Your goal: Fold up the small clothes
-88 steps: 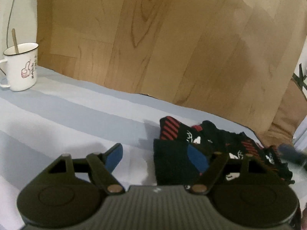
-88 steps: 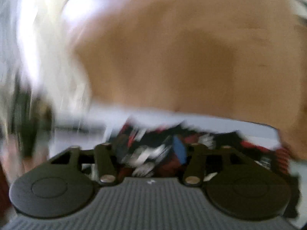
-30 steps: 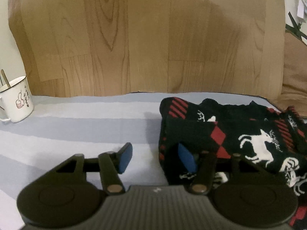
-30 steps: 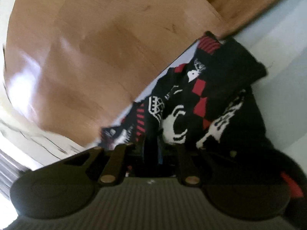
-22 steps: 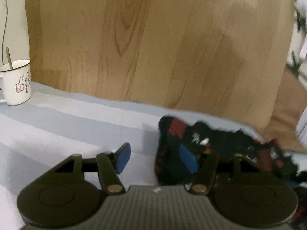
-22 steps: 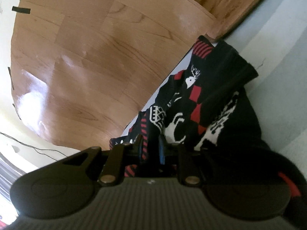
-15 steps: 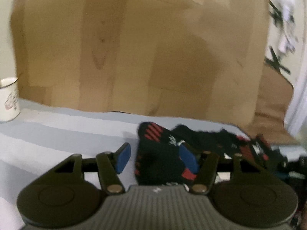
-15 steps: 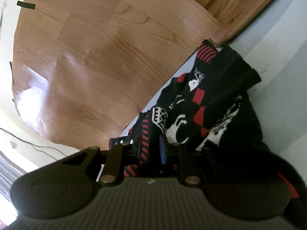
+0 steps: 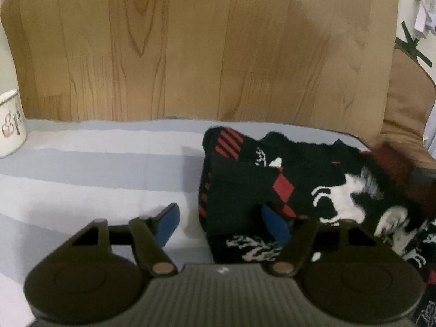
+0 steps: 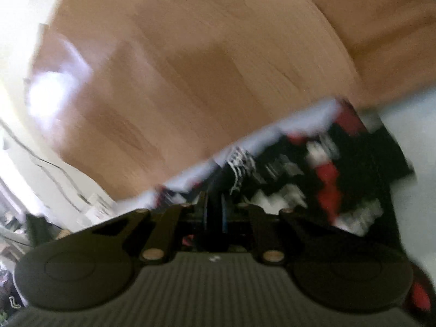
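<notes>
A small black knit garment (image 9: 272, 171) with red bars and white reindeer lies rumpled on the striped sheet (image 9: 95, 169), right of centre in the left wrist view. My left gripper (image 9: 221, 226) is low over its near left corner and its jaws are opening. The right blue pad (image 9: 275, 227) is over the cloth and the left pad (image 9: 167, 224) over bare sheet, neither pressing. In the blurred right wrist view my right gripper (image 10: 215, 209) is shut on an edge of the garment (image 10: 340, 163), which trails away to the right.
A wood-grain headboard (image 9: 190, 49) stands along the back of the bed. A white enamel mug (image 9: 11, 125) sits at the far left on the sheet. A brown cushion (image 9: 408, 103) leans at the right.
The left jaws have spread wider and the left view has swung back onto the garment. The right gripper has rolled and lifted with the garment's edge pinched; its view is now blurred.
</notes>
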A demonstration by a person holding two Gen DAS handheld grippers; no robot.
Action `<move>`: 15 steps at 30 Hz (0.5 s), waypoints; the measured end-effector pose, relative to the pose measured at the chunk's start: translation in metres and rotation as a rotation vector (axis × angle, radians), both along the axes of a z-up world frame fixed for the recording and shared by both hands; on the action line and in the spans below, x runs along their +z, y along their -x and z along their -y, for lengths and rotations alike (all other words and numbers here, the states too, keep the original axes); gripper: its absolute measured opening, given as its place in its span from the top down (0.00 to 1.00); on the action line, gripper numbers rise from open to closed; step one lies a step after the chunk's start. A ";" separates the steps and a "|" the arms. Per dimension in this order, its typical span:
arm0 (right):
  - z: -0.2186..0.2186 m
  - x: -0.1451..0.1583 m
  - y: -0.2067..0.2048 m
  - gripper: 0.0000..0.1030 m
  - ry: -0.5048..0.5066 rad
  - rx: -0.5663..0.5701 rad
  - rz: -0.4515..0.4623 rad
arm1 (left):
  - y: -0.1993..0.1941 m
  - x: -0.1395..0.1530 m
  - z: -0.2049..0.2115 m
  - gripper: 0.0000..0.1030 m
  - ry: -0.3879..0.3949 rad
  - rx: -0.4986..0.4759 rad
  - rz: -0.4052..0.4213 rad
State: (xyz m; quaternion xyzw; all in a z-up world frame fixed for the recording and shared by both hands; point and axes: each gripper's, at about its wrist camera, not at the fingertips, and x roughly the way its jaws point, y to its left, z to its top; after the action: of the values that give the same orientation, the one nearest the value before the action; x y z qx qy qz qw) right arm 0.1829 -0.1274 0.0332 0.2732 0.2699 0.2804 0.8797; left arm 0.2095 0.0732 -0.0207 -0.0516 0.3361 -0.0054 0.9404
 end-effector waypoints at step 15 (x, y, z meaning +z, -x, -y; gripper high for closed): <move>0.043 -0.022 -0.021 0.67 -0.005 -0.155 -0.111 | -0.006 0.000 -0.001 0.29 -0.013 0.030 -0.024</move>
State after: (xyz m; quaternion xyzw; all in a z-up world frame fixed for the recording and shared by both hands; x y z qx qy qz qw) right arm 0.2039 -0.1708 0.0113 0.3108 0.2955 0.1964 0.8818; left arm 0.2157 0.0743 -0.0211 -0.0506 0.3466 0.0115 0.9366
